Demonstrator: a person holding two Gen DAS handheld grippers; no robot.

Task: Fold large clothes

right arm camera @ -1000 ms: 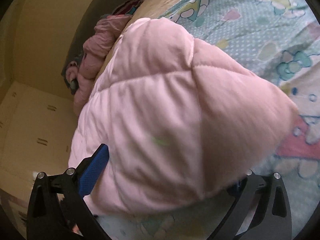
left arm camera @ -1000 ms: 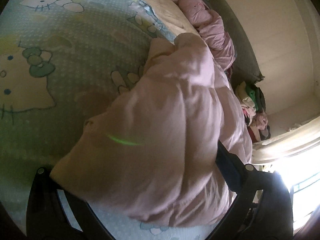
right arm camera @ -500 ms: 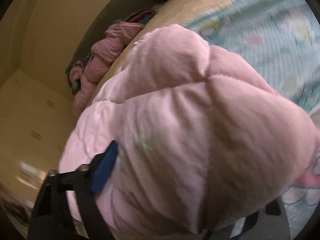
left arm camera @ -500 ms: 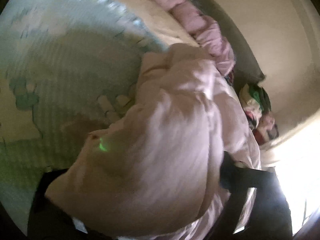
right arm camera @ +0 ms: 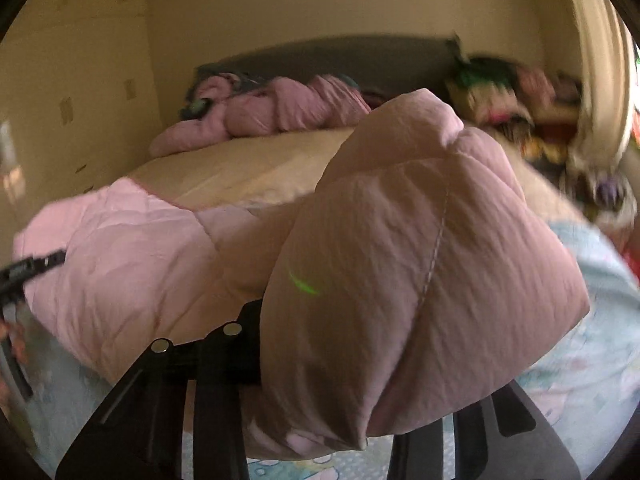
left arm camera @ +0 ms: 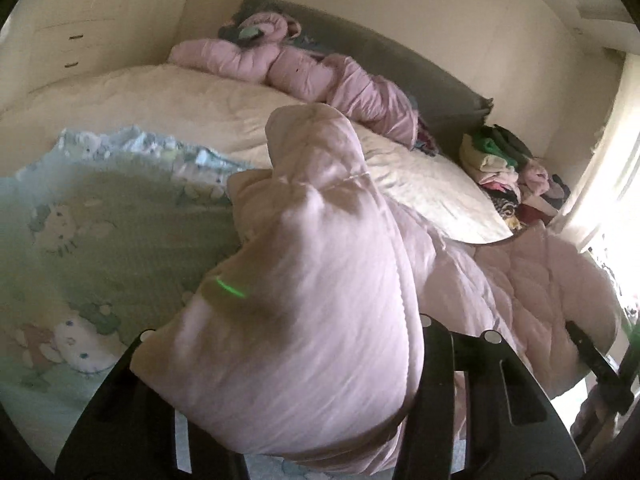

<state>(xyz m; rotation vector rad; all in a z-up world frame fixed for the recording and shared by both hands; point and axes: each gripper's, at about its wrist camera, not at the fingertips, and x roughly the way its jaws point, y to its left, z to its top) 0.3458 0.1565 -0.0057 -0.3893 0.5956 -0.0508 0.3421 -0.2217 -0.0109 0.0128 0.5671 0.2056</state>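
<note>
A pale pink quilted padded garment point(left arm camera: 320, 300) bulges up between the jaws of my left gripper point(left arm camera: 288, 392), which is shut on one corner of it. My right gripper point(right arm camera: 352, 412) is shut on another corner of the same garment point(right arm camera: 420, 280). The garment stretches between the two grippers and hangs a little above the bed. The right gripper also shows at the right edge of the left wrist view point(left arm camera: 596, 360), and the left gripper at the left edge of the right wrist view point(right arm camera: 24, 272). The fingertips are hidden by the fabric.
A cartoon-print sheet point(left arm camera: 100, 248) and a cream quilt point(left arm camera: 168, 100) cover the bed. A darker pink padded garment point(left arm camera: 304, 72) lies along the grey headboard point(left arm camera: 400, 56). A pile of mixed clothes point(left arm camera: 508, 168) sits at the bed's right corner. A wardrobe point(left arm camera: 76, 12) stands left.
Both grippers have lifted and tilted up with the garment held in them. The views swung from looking down at the sheet to looking across the bed toward the headboard.
</note>
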